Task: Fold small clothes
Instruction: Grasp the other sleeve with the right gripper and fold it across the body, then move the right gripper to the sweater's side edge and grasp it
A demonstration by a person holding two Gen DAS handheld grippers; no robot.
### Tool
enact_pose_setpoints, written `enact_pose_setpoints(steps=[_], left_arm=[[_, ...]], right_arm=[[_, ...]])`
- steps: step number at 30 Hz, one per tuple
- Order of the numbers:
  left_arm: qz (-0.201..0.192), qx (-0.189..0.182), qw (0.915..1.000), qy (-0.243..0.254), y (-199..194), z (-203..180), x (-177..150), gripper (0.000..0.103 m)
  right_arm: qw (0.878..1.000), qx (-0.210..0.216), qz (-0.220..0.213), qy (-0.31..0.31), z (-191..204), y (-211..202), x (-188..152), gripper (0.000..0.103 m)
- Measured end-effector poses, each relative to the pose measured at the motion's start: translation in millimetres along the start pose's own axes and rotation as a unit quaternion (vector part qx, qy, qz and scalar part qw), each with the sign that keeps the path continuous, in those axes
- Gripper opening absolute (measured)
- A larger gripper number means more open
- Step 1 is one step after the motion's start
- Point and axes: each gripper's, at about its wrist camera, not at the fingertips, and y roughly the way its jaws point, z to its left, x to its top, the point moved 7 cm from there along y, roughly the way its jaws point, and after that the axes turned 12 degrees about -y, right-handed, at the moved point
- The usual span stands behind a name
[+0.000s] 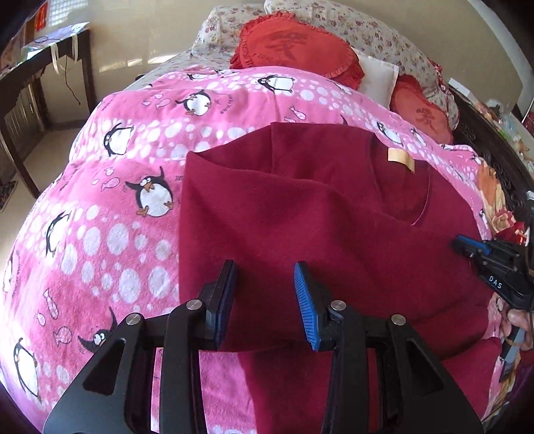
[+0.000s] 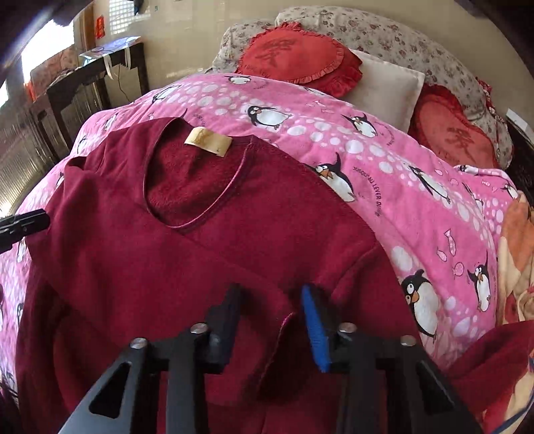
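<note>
A dark red fleece shirt [image 1: 317, 213] lies on the pink penguin blanket [image 1: 116, 200], its left side folded over the body. Its neckline with a tan label [image 2: 207, 142] faces up in the right wrist view, where the shirt [image 2: 167, 260] fills the middle. My left gripper [image 1: 265, 277] is open, hovering over the shirt's near left part. My right gripper [image 2: 271, 300] is open over a sleeve cuff [image 2: 283, 334] lying across the shirt. The right gripper also shows at the right edge of the left wrist view [image 1: 467, 245]. A left fingertip [image 2: 26, 222] shows at the left edge of the right wrist view.
Two red heart cushions [image 2: 293, 53] and a white pillow [image 2: 387, 80] lie at the head of the bed with floral pillows [image 2: 383, 30] behind. A dark wooden table [image 1: 43, 66] stands left of the bed. An orange-patterned cloth [image 2: 517, 253] lies at the right.
</note>
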Motion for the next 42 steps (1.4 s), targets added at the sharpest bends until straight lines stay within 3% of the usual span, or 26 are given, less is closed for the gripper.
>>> enact_pose_setpoints(steps=[4,8,11,13,16,18,19,23,27,29,31,36,42], left_arm=[[-0.016,-0.009,0.9998,0.012,-7,-15,11,0.035],[-0.032,-0.012,0.9992,0.019,3,-30,16,0.055],[0.006,0.014,0.9995,0.028,31,-35,7,0.055],[0.01,0.022,0.9992,0.033,37,-38,2,0.055],[0.007,0.026,0.9986,0.045,31,-46,1,0.055],[0.002,0.023,0.9988,0.044,25,-50,1,0.055],[-0.003,0.02,0.9989,0.043,21,-53,1,0.055],[-0.01,0.001,0.999,0.043,15,-69,-3,0.056],[0.035,0.005,0.9975,0.062,34,-83,-18,0.056],[0.037,0.024,0.9956,0.083,38,-86,-23,0.056],[0.034,0.019,0.9959,0.081,33,-87,-24,0.056],[0.034,-0.001,0.9979,0.055,22,-86,-21,0.056],[0.03,-0.012,0.998,0.055,15,-87,-23,0.056]], right_arm=[[0.999,-0.027,-0.037,0.001,-5,-26,11,0.006],[0.995,-0.051,-0.05,0.071,-34,-30,9,0.006],[0.993,-0.033,-0.029,0.106,-39,-8,-2,0.006],[0.993,-0.037,-0.035,0.104,-39,-13,-2,0.007],[0.993,-0.053,-0.044,0.099,-35,-36,-1,0.024],[0.991,-0.034,-0.076,0.106,-29,-53,-2,0.044],[0.99,-0.019,-0.09,0.108,-25,-61,-2,0.046],[0.989,0.028,-0.087,0.117,-6,-59,-10,0.046],[0.991,0.03,-0.022,0.126,0,-19,-29,0.046],[0.989,0.036,-0.032,0.138,-1,-22,-33,0.046],[0.986,0.046,-0.045,0.152,-6,-35,-34,0.046],[0.979,0.018,-0.063,0.192,-35,-64,-54,0.046],[0.953,-0.026,-0.06,0.295,-99,-92,-113,0.047]])
